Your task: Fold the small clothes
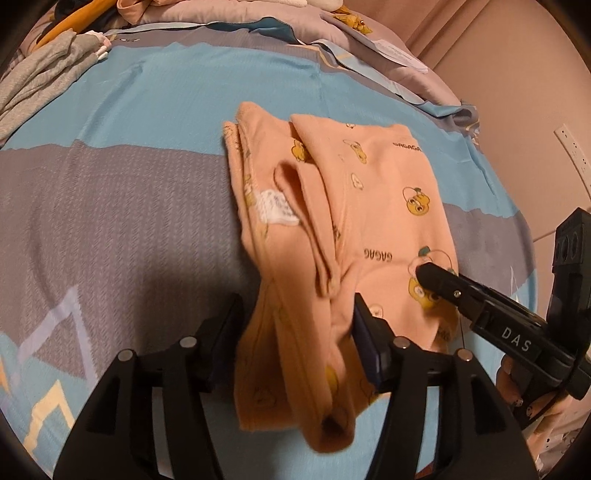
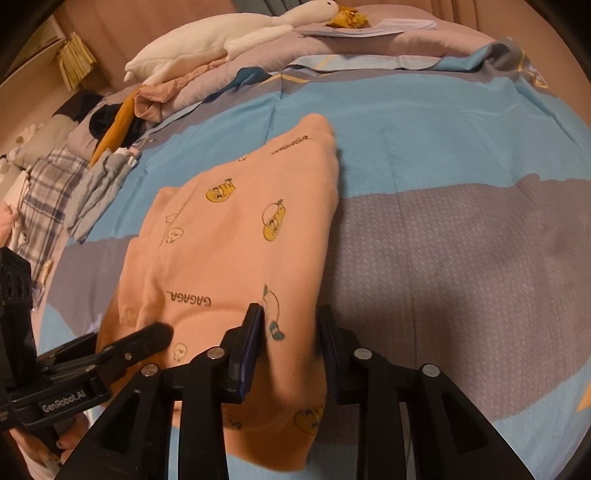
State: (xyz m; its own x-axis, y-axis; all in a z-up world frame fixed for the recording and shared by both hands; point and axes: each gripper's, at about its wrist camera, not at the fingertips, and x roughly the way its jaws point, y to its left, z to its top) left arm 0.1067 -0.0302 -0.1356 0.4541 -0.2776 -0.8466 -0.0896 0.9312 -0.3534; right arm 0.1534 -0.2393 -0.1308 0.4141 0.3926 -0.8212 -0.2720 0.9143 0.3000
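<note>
A small peach garment (image 1: 369, 192) with yellow cartoon prints and "GAGAGA" lettering lies folded on the blue and grey bedspread (image 1: 129, 110); a white label shows on its left side. Its near edge is bunched between the fingers of my left gripper (image 1: 295, 325), whose jaws stand apart with a gap on the left side. In the right wrist view the same garment (image 2: 240, 251) runs between the fingers of my right gripper (image 2: 290, 332), whose jaws are parted and do not pinch the flat cloth. Each gripper shows in the other's view, the right gripper (image 1: 436, 277) and the left gripper (image 2: 155, 336).
Grey folded clothes (image 2: 96, 184) and a plaid cloth (image 2: 44, 192) lie at the bed's left side. A white plush goose (image 2: 207, 40), rumpled bedding and papers (image 2: 369, 27) sit at the far end. A wall with a power strip (image 1: 572, 147) borders the right.
</note>
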